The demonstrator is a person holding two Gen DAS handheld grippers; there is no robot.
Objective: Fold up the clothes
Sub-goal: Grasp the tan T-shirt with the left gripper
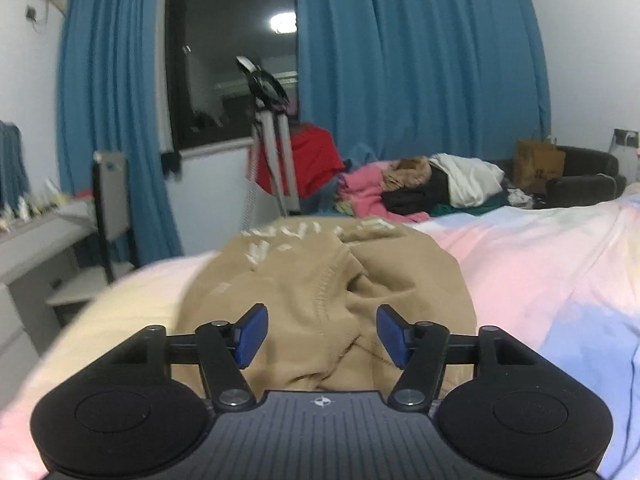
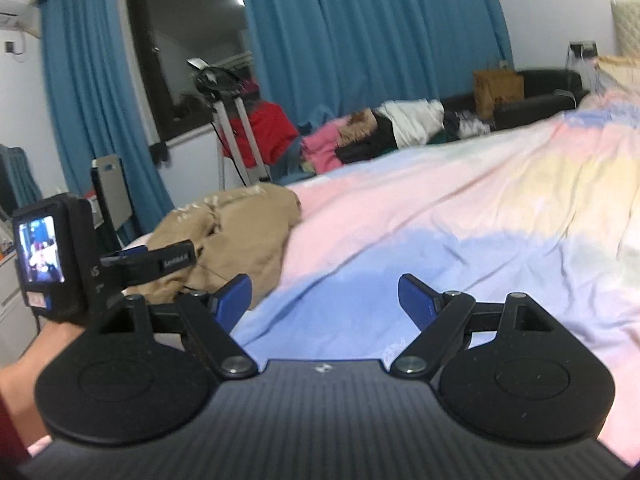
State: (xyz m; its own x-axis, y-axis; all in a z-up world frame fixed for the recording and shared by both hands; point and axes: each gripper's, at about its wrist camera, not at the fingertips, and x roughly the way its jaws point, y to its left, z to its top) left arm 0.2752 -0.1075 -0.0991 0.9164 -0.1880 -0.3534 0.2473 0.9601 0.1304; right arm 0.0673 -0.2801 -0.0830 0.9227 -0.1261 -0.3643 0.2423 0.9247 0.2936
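Note:
A tan sweatshirt [image 1: 320,280] with white lettering lies crumpled on the pastel bedspread [image 1: 540,272]. My left gripper [image 1: 322,334] is open, its blue pads on either side of the garment's folds, close above it. In the right wrist view the sweatshirt [image 2: 236,236] lies at the left on the bedspread [image 2: 460,216]. My right gripper [image 2: 324,300] is open and empty over bare bedspread to the right of the sweatshirt. The left gripper [image 2: 148,262] and its camera show at the left edge, beside the sweatshirt.
A pile of clothes [image 1: 420,188] lies at the bed's far edge, with a tripod [image 1: 272,136], a red garment [image 1: 308,160] and blue curtains [image 1: 420,60] behind. A desk and chair [image 1: 108,216] stand left. A dark armchair with a paper bag [image 1: 538,164] is far right.

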